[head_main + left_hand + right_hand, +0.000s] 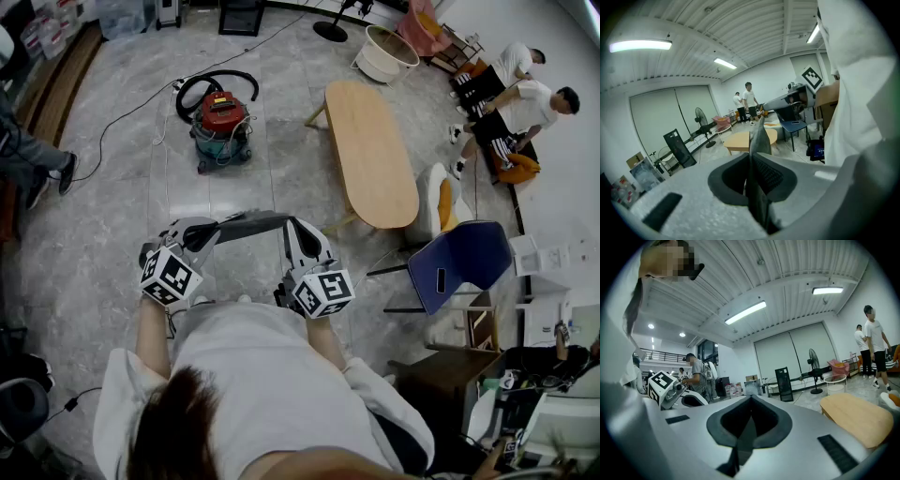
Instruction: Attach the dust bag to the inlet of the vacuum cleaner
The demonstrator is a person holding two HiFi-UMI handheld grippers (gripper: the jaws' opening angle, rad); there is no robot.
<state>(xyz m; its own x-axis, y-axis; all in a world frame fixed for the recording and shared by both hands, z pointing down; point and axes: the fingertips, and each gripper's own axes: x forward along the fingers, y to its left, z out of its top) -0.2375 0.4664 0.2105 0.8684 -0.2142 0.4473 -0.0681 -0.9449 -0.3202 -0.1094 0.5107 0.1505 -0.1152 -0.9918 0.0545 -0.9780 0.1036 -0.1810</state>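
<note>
The vacuum cleaner (222,114), with a red top, a teal base and a coiled black hose, stands on the floor some way ahead of me. The grey dust bag (251,225) hangs stretched between my two grippers at waist height. My left gripper (200,232) is shut on its left end; in the left gripper view the thin grey sheet (757,140) stands upright, pinched in the left gripper (752,173). My right gripper (296,232) is shut on the other end, and a grey flap (740,446) shows between the closed jaws of the right gripper (749,420).
A long oval wooden table (370,150) stands right of the vacuum, with a blue chair (464,262) nearer to me. A white basket (387,52) and two seated people (511,94) are at the far right. A cable (122,117) crosses the floor; someone's legs (28,155) show at left.
</note>
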